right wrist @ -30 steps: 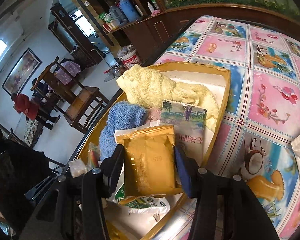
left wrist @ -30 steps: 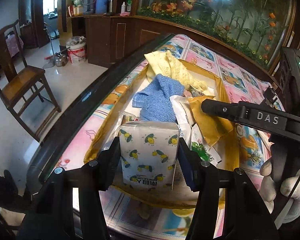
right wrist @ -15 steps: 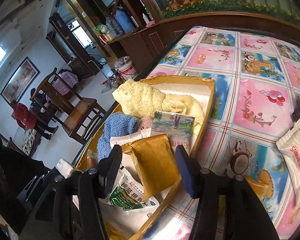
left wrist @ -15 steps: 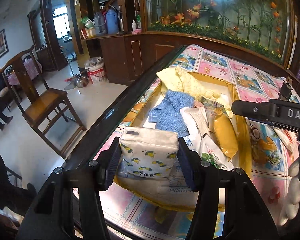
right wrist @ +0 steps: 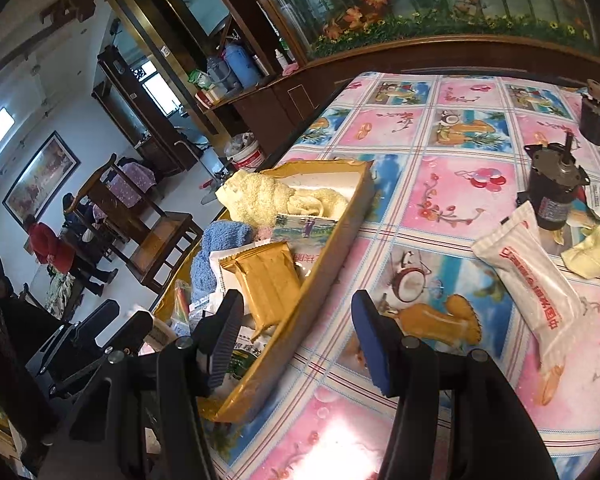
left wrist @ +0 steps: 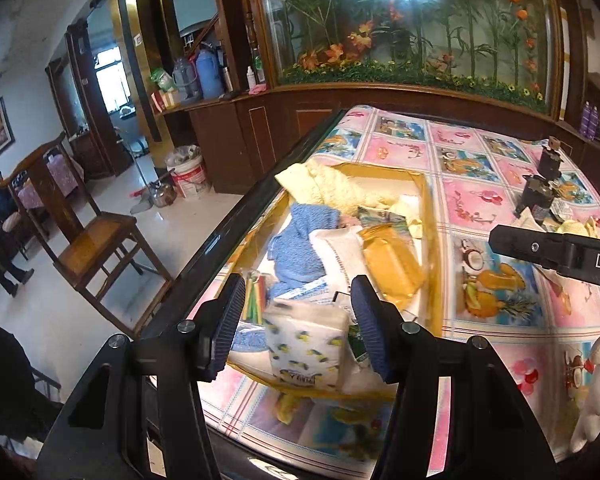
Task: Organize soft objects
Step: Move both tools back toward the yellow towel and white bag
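Observation:
A yellow cardboard tray (left wrist: 431, 240) on the table holds a yellow towel (left wrist: 332, 186), a blue towel (left wrist: 304, 240), a gold packet (left wrist: 392, 264), white packets and a lemon-print tissue pack (left wrist: 308, 348) at its near end. My left gripper (left wrist: 298, 328) is open above the tissue pack, which lies loose in the tray. My right gripper (right wrist: 296, 340) is open and empty over the tray's right rim (right wrist: 340, 240); the gold packet (right wrist: 268, 280) lies in the tray. A white packet (right wrist: 532, 280) lies on the table to the right.
Two dark motors (right wrist: 552, 188) and a yellow cloth (right wrist: 596, 252) sit at the table's right. The table's dark edge (left wrist: 236, 228) runs along the left; a wooden chair (left wrist: 88, 240) stands beyond it. A cabinet (left wrist: 380, 108) backs the table.
My left gripper opened and let the tissue pack drop into the tray, then drew back. My right gripper released the gold packet into the tray and moved back and to the right.

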The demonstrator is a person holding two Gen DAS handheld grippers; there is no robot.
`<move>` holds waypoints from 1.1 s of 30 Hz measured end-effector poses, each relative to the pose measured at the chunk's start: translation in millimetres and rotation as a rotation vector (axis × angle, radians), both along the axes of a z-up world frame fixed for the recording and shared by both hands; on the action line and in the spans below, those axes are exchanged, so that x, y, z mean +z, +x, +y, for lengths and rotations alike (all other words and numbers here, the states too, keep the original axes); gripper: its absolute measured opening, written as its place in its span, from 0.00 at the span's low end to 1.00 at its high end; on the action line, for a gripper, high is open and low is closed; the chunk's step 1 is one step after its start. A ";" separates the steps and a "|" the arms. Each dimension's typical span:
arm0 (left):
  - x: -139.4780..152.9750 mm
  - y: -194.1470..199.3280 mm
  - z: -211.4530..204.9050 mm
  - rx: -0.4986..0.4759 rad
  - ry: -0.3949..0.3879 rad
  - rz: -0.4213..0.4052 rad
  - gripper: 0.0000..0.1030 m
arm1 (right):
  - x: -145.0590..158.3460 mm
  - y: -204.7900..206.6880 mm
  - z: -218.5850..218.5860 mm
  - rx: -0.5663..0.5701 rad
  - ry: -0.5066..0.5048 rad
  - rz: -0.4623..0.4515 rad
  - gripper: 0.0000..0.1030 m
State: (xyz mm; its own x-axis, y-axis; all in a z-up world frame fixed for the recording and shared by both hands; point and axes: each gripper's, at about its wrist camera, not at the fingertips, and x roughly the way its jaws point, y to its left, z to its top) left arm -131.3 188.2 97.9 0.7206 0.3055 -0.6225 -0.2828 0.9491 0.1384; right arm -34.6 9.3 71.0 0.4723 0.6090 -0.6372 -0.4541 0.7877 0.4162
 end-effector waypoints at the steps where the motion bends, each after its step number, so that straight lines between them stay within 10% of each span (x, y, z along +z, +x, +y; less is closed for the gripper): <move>1: 1.8 -1.9 -5.5 -0.010 0.008 -0.003 0.54 | -0.4 -1.3 -8.0 -0.011 0.004 -0.001 0.54; 17: 11.2 -6.1 -75.0 -0.161 0.081 0.025 0.54 | -9.9 -13.6 -134.1 -0.221 0.030 -0.002 0.55; 27: -0.6 11.6 -103.6 -0.334 -0.111 0.133 0.54 | -11.5 -16.1 -251.3 -0.489 0.067 -0.001 0.56; 33: -20.6 39.3 -120.5 -0.440 -0.386 0.264 0.54 | -18.7 0.8 -274.5 -0.529 0.054 0.018 0.56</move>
